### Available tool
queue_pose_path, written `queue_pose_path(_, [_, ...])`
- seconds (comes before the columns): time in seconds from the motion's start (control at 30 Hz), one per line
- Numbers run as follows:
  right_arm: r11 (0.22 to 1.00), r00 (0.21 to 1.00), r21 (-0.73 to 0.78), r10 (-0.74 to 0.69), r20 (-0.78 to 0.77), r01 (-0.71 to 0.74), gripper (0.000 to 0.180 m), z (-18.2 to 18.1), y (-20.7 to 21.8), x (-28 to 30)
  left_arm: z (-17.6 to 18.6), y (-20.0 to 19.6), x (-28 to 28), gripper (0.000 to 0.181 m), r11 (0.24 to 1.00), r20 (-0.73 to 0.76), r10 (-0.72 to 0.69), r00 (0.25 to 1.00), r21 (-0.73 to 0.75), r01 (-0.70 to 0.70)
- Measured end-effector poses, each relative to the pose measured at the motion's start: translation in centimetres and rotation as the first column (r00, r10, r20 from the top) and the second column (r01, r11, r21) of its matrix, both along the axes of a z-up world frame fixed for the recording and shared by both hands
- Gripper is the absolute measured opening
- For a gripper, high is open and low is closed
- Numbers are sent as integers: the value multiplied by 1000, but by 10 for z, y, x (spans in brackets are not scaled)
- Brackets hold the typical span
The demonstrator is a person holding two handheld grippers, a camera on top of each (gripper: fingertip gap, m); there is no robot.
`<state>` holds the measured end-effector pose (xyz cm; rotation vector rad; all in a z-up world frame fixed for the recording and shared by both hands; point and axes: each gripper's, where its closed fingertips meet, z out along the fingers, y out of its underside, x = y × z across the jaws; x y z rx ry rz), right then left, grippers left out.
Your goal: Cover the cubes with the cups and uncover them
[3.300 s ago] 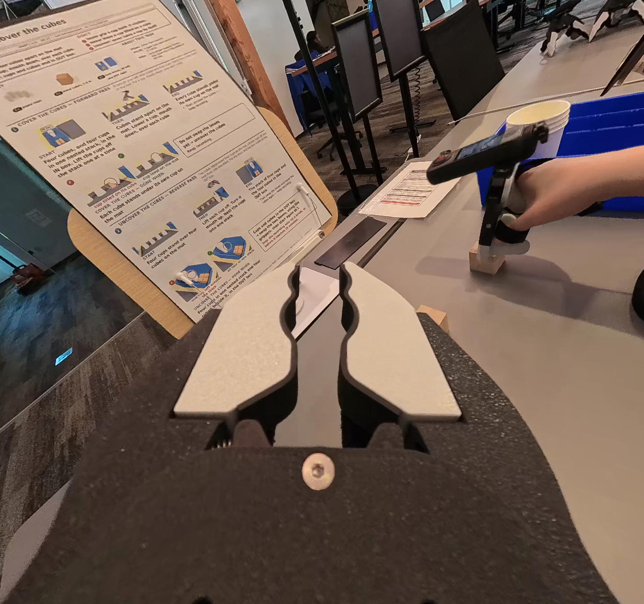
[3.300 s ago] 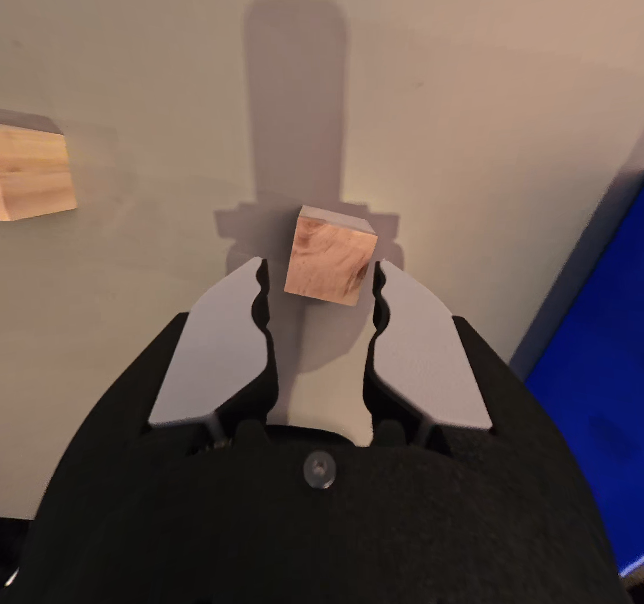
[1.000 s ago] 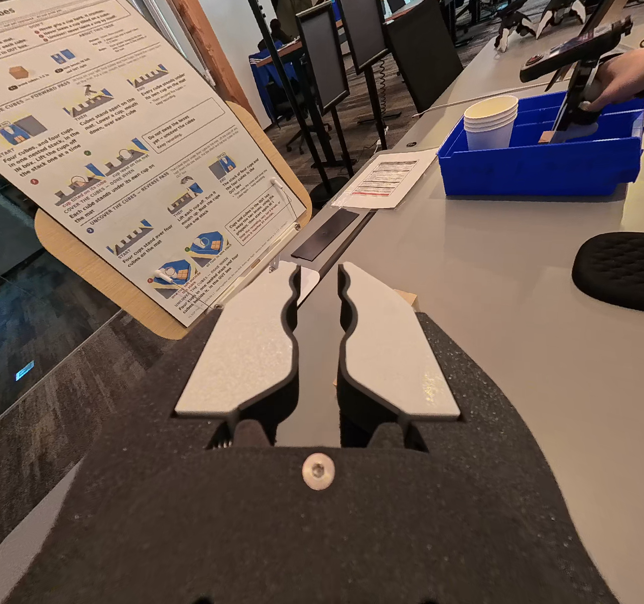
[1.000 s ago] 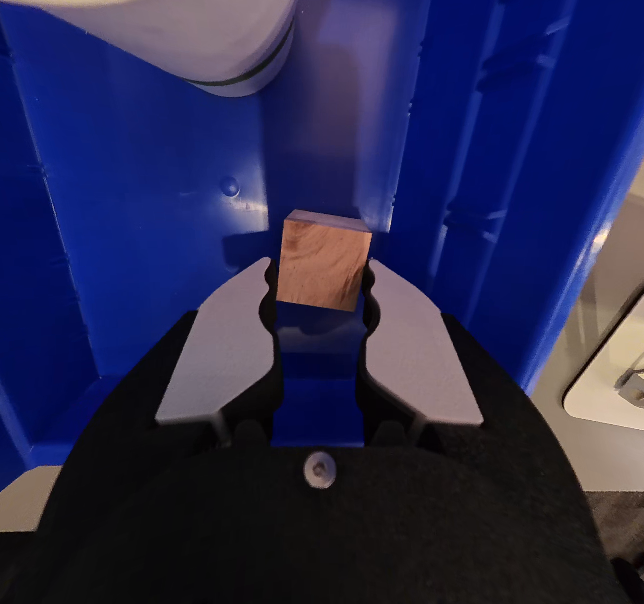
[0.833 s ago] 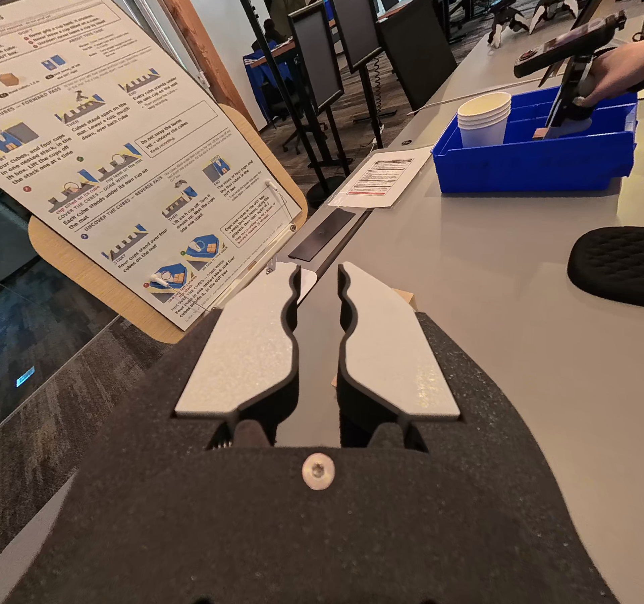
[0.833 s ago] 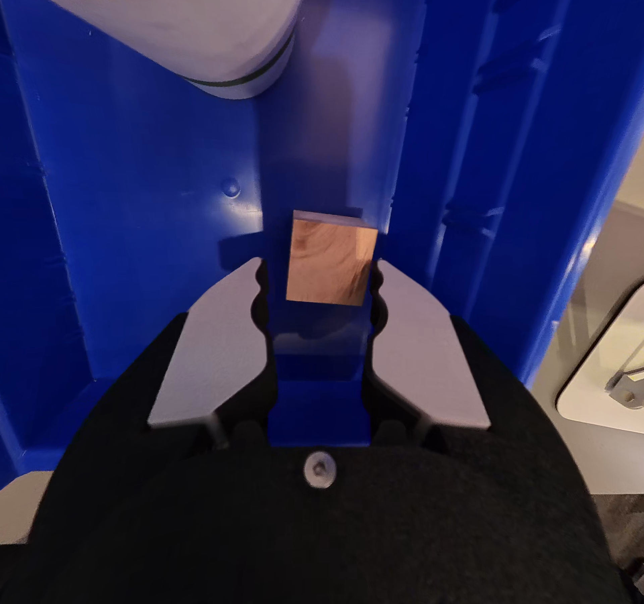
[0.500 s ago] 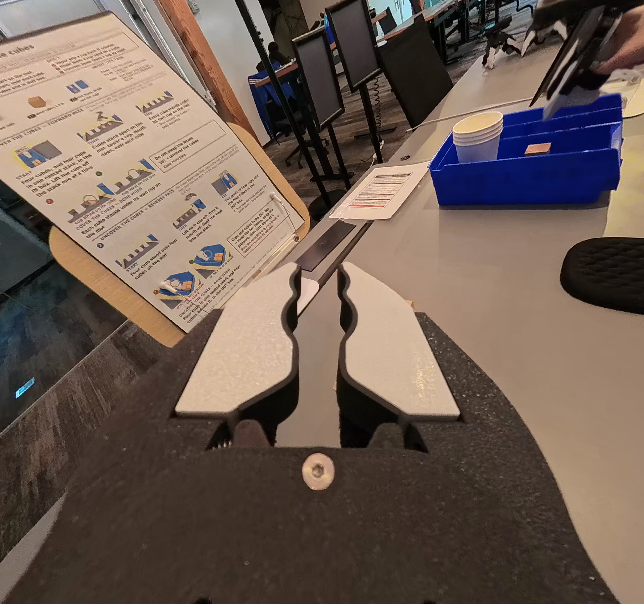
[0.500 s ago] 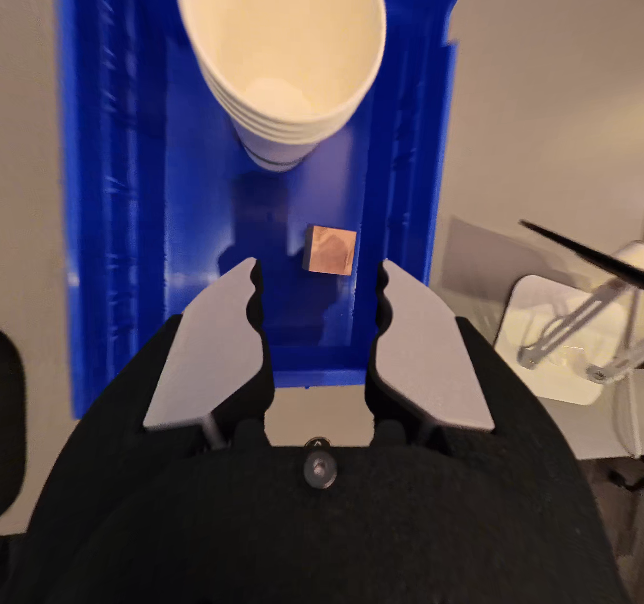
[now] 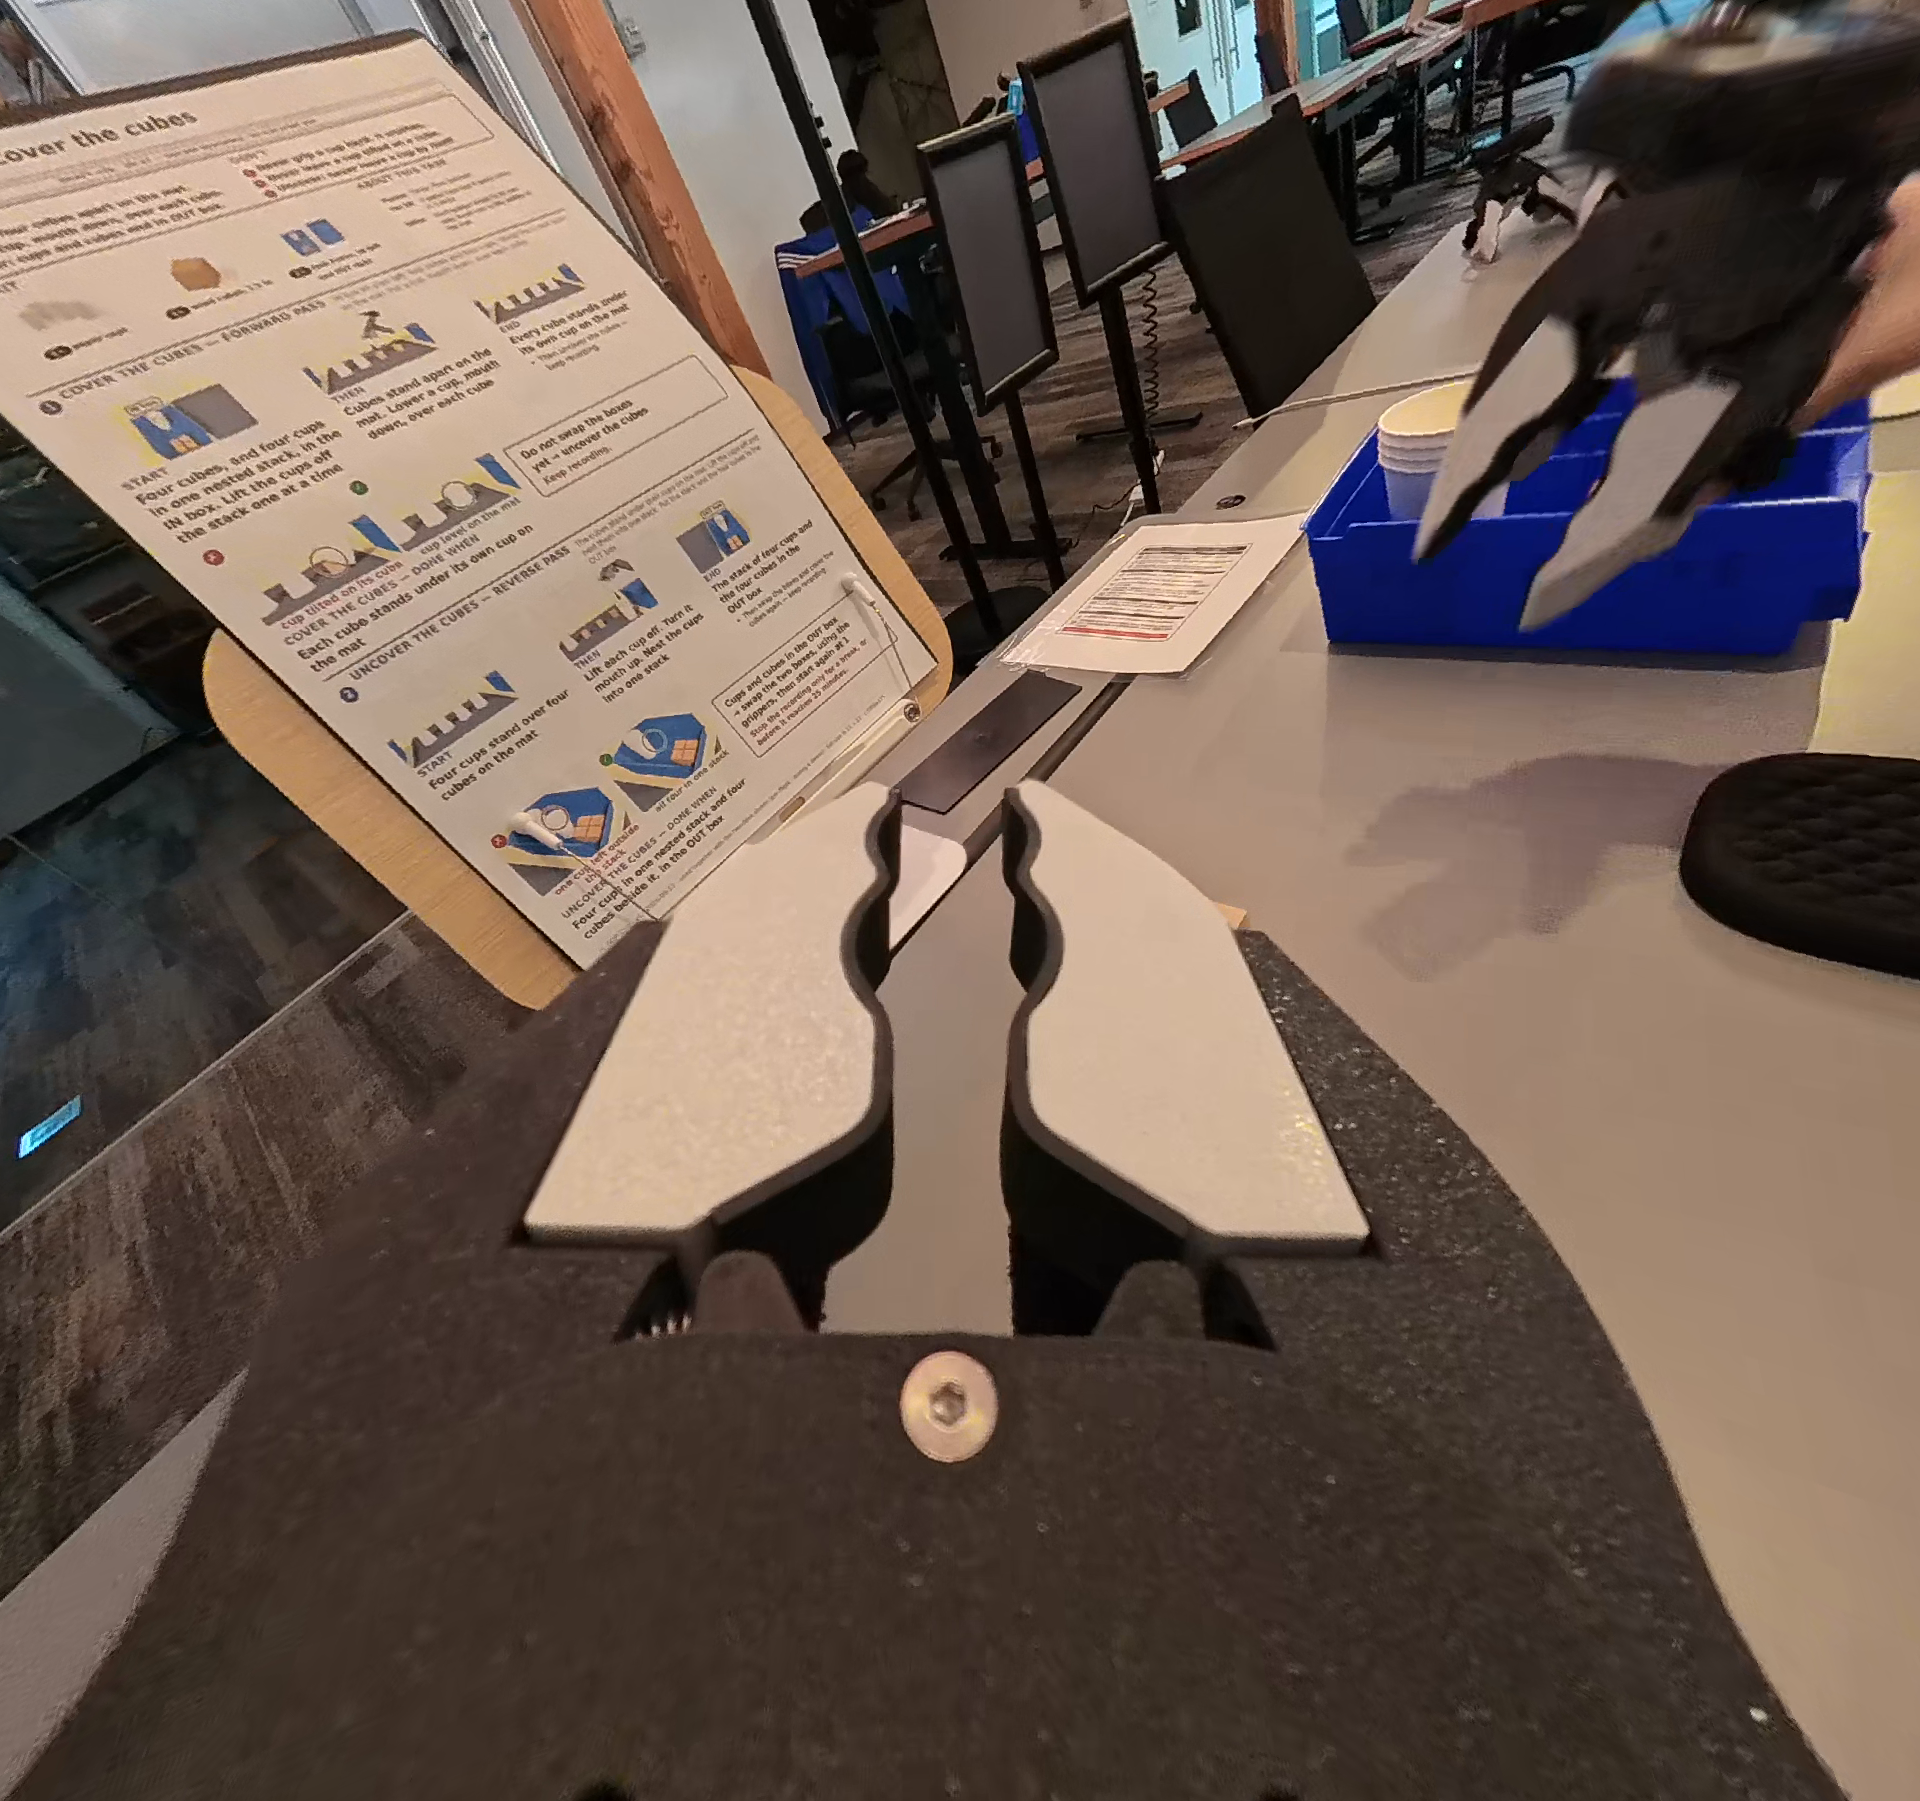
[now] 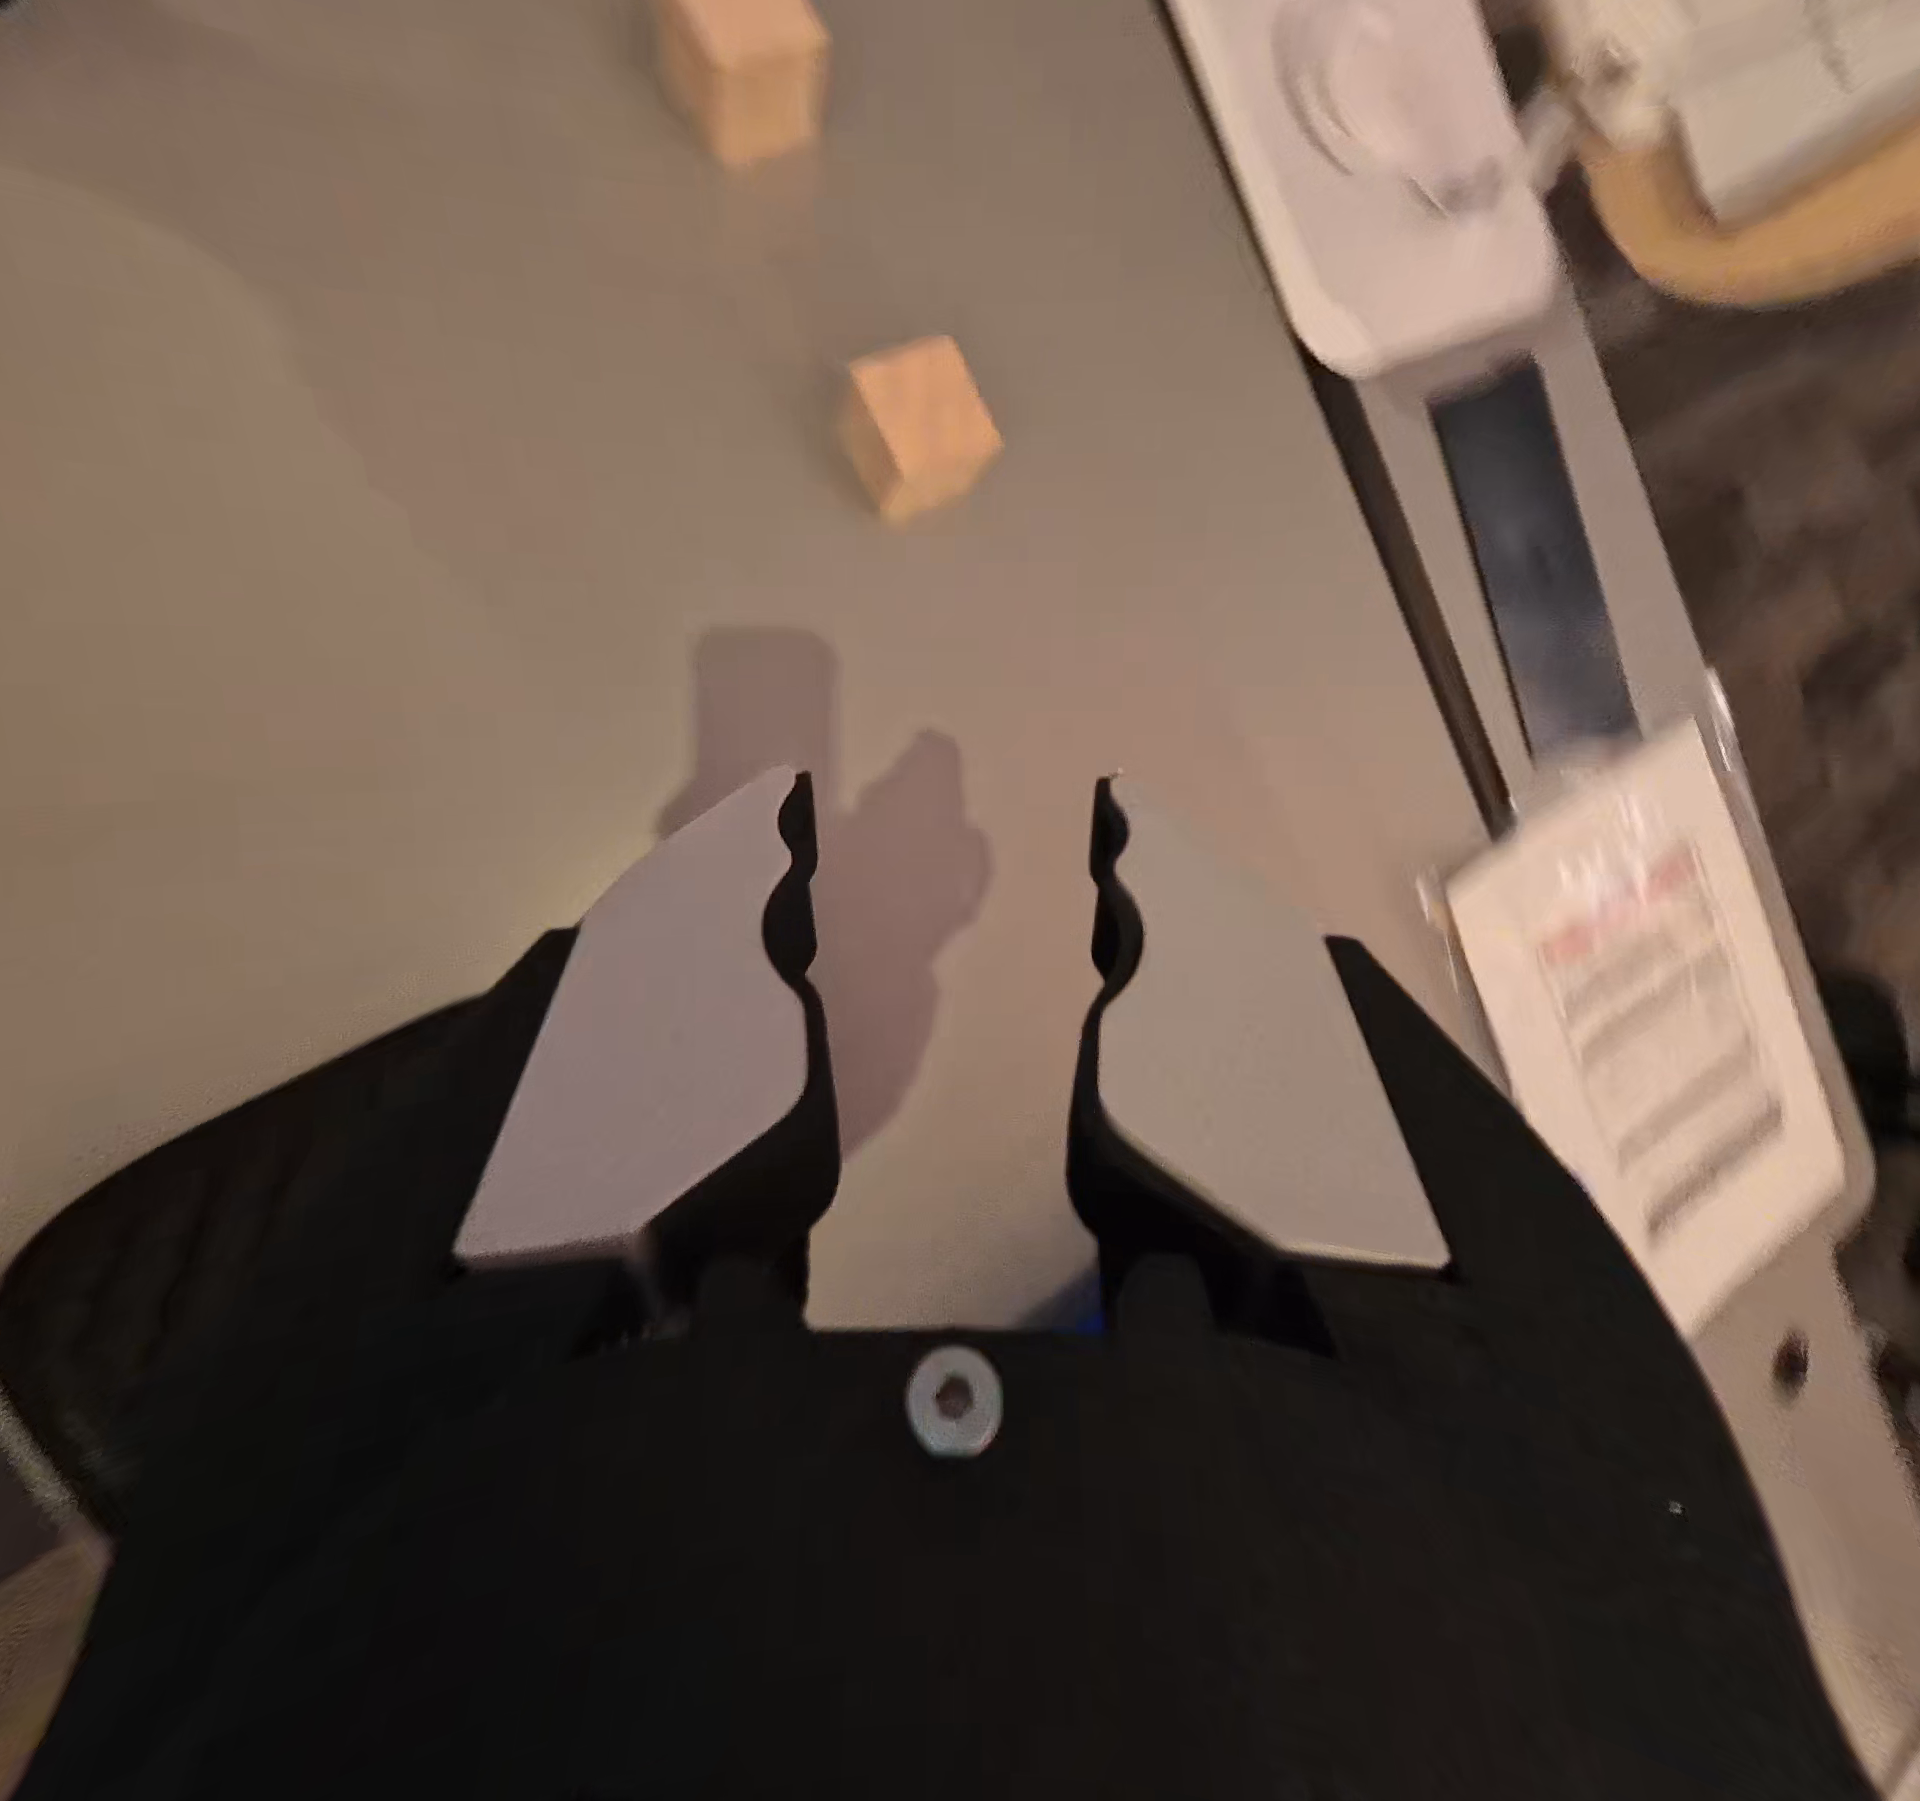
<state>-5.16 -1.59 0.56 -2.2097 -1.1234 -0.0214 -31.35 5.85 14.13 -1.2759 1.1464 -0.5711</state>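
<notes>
My right gripper [image 10: 951,785] is open and empty above the grey table [image 10: 312,608]. Two wooden cubes lie ahead of it, one near [image 10: 920,426] and one farther [image 10: 738,37]. In the left wrist view the right gripper [image 9: 1486,582] is blurred, in front of the blue bin [image 9: 1579,598]. A nested stack of white paper cups [image 9: 1418,442] stands in the bin. My left gripper [image 9: 945,816] is empty, its fingers a narrow gap apart, low over the table's left edge. A sliver of a cube [image 9: 1229,913] shows behind its right finger.
An instruction board [image 9: 416,504] leans at the table's left edge. A laminated sheet [image 9: 1153,598] lies before the bin and a black pad [image 9: 1808,858] at right. A white device [image 10: 1382,141] sits near the table edge. Chairs and screens stand beyond.
The right gripper set its cube down in the blue bin, opened, lifted out and swung back over the table toward the two cubes. The left gripper stayed nearly still.
</notes>
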Motion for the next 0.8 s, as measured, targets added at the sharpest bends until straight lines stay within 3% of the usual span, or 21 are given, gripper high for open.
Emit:
queue_pose_path(0.1, [977,976,-11,211,60,-211,49,-32,26,-51,-2,-1,0,17,1000,0,-11,1000,-5,11])
queue_pose_path(0.2, [955,943,-40,296,151,-293,50,-63,58,-76,-3,0,0,17,1000,-5,-10,1000,-6,10])
queue_pose_path(0.5, [924,927,-221,347,143,-312,68,-121,111,-93,-6,2,0,17,999,-5,-19,1000,-42,19])
queue_pose_path(0.8, [900,919,-320,359,160,-296,58,-152,113,-85,-11,0,8,17,998,-36,-36,999,-44,34])
